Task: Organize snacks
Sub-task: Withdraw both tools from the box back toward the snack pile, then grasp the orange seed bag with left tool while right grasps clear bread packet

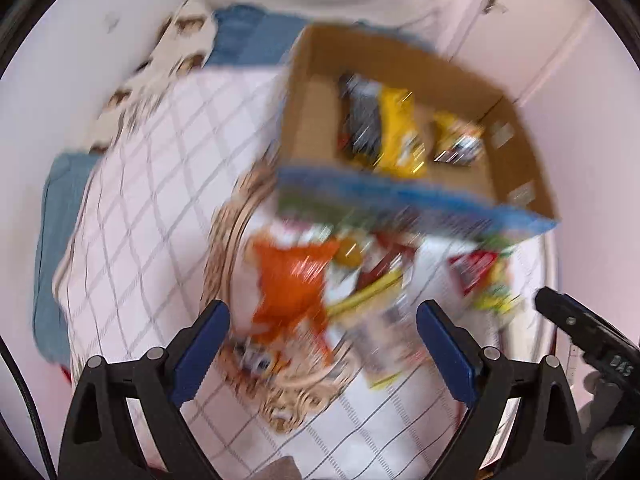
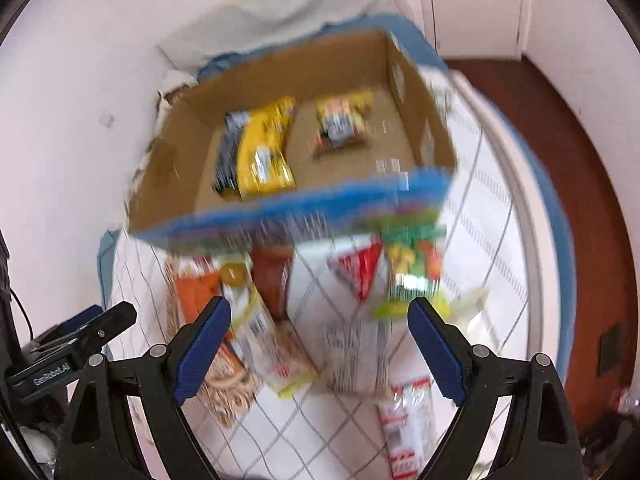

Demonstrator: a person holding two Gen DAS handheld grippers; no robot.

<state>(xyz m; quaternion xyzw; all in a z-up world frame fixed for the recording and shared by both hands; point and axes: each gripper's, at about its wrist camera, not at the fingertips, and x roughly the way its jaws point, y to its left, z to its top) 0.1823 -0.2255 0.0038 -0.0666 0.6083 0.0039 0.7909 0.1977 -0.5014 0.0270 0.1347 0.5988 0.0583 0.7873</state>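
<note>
Both views are blurred by motion. A cardboard box with a blue printed front stands on a checked bed cover; inside lie a yellow snack pack and a smaller yellow pack. In front of the box, loose snacks lie in a heap: an orange bag and a red-and-white pack. My left gripper hangs open above the orange bag. In the right wrist view the box holds the yellow pack; my right gripper is open above a white pack, gripping nothing.
A woven tan mat lies under the heap. Blue bedding and a patterned pillow lie behind the box. White walls close in on the left. Reddish-brown floor runs past the bed's right edge. The other gripper's black body shows at the right.
</note>
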